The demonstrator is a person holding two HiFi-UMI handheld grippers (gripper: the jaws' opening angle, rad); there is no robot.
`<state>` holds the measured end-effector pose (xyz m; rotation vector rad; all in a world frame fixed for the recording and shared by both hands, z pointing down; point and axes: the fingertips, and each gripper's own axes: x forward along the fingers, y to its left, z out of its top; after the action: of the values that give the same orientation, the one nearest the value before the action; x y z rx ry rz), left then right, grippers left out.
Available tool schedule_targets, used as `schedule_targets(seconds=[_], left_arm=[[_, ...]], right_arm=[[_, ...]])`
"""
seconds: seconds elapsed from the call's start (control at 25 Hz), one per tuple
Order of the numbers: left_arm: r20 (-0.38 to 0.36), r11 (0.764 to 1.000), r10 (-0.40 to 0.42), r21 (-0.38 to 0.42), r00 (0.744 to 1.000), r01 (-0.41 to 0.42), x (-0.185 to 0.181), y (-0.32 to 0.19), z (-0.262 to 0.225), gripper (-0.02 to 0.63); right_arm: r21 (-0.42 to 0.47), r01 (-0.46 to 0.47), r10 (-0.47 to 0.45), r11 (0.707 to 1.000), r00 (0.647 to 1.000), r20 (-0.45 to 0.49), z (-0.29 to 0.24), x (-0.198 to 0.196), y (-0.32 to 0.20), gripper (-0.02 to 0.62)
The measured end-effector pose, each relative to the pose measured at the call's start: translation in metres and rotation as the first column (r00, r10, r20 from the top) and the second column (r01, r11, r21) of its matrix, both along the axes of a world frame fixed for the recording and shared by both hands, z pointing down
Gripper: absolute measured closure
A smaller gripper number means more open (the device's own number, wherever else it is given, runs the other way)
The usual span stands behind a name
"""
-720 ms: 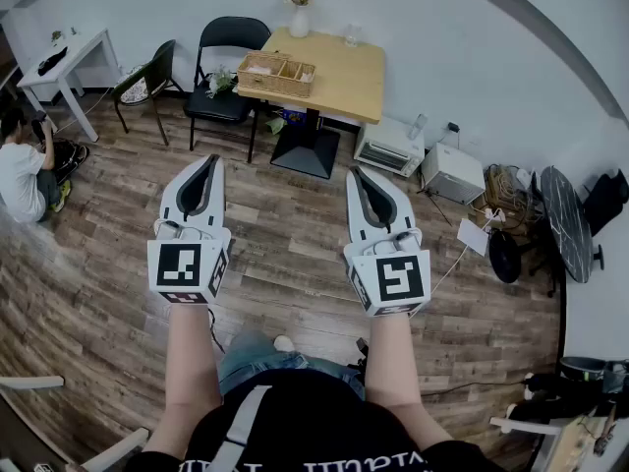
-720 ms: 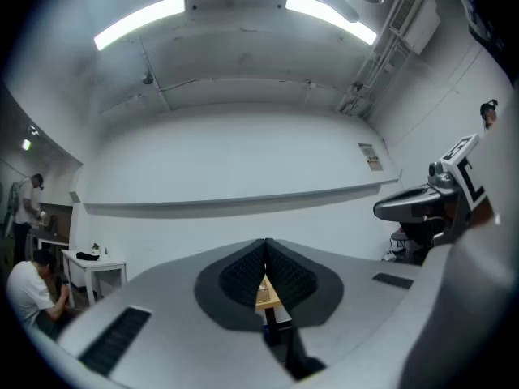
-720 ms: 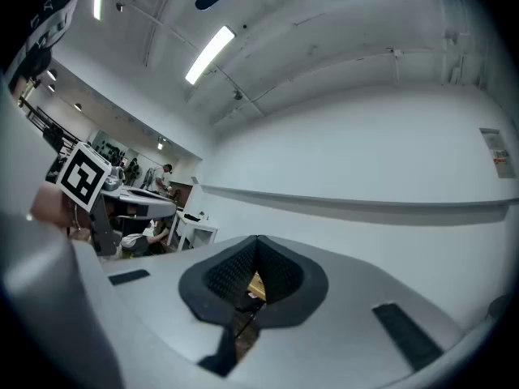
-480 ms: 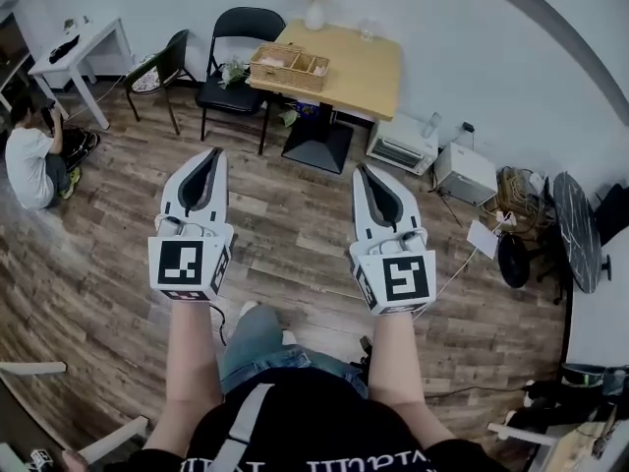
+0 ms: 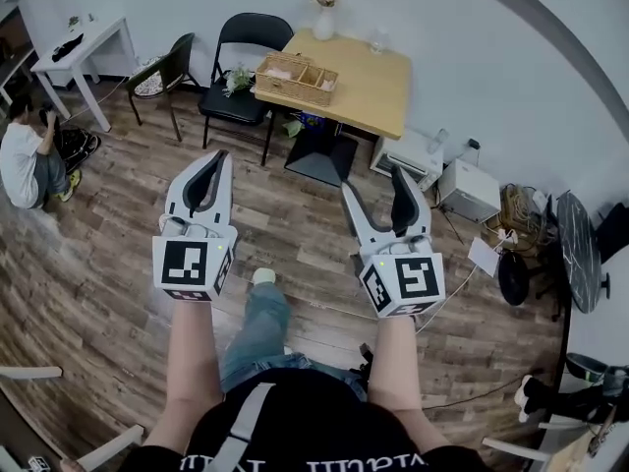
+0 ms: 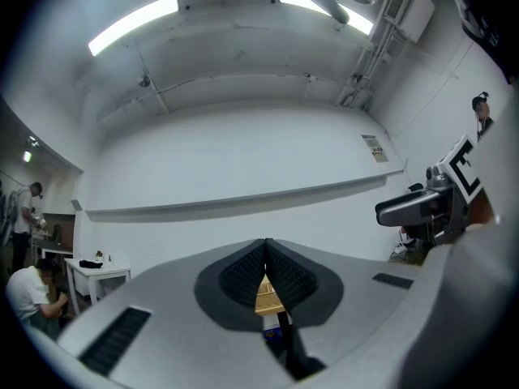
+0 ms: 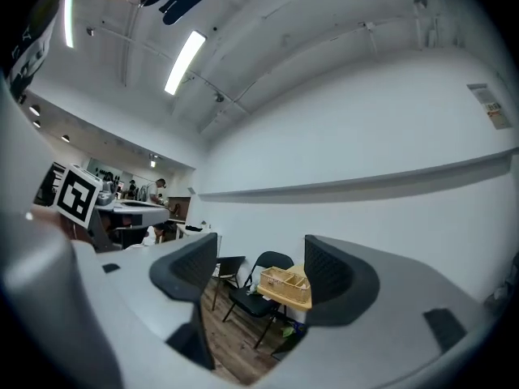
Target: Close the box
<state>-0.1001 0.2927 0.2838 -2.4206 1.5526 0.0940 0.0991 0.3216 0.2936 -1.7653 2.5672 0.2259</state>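
The box is an open wicker box [image 5: 297, 79] on a wooden table [image 5: 378, 91] across the room, far beyond both grippers. My left gripper [image 5: 216, 157] is held level in the air with its jaws shut and nothing between them. My right gripper [image 5: 373, 180] hangs beside it with its jaws wide open and empty. In the right gripper view the wicker box [image 7: 285, 284] shows between the open jaws of that gripper [image 7: 261, 254]. The left gripper view gives only a sliver of the box [image 6: 268, 296] below the closed jaws of the left gripper [image 6: 266, 245].
Two black folding chairs [image 5: 238, 62] [image 5: 162, 72] stand left of the table. A vase [image 5: 324, 18] sits at its far edge. White appliances [image 5: 408, 155] [image 5: 470, 190] line the wall. A person [image 5: 25, 160] sits on the wood floor by a white side table [image 5: 79, 42].
The right gripper's jaws have gone from shut to wide open. The table and box have drifted nearer and to the right in the head view. The left gripper stays shut.
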Motion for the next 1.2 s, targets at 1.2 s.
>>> schedule_targets(seconds=[1.2], left_arm=[[-0.027,0.997,0.045,-0.063,0.999,-0.047,-0.037,-0.381,0.018,0.594]], right_arm=[[-0.169,-0.009,0.021,0.986,0.998,0.067,0.012,-0.037,-0.383,0.268]])
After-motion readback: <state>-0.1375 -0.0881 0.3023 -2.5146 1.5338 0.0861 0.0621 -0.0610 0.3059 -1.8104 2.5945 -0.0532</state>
